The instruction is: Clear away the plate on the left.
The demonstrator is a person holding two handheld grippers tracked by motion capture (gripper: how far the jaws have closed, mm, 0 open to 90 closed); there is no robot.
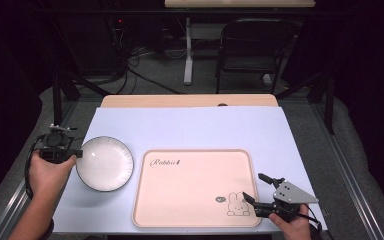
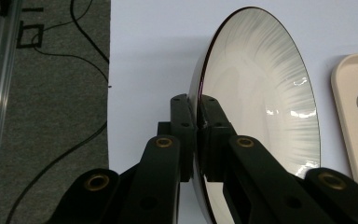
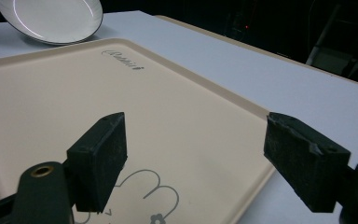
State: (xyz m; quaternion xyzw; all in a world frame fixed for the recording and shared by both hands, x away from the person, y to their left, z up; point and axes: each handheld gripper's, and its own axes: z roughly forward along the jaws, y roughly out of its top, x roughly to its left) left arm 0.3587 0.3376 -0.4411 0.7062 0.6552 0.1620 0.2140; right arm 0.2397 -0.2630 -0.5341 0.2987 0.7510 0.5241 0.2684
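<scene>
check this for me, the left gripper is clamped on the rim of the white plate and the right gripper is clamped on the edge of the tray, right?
Not quite. The left gripper is clamped on the white plate rim, but the right gripper holds nothing: the right gripper view shows its jaws wide apart above the tray, gripping no edge.

The plate (image 1: 104, 163) lies left of the tray (image 1: 195, 187) on the table (image 1: 190, 125).

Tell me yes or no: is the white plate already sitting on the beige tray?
No, the white plate is beside the beige tray, over the table's light cover, its rim pinched by the left gripper.
</scene>
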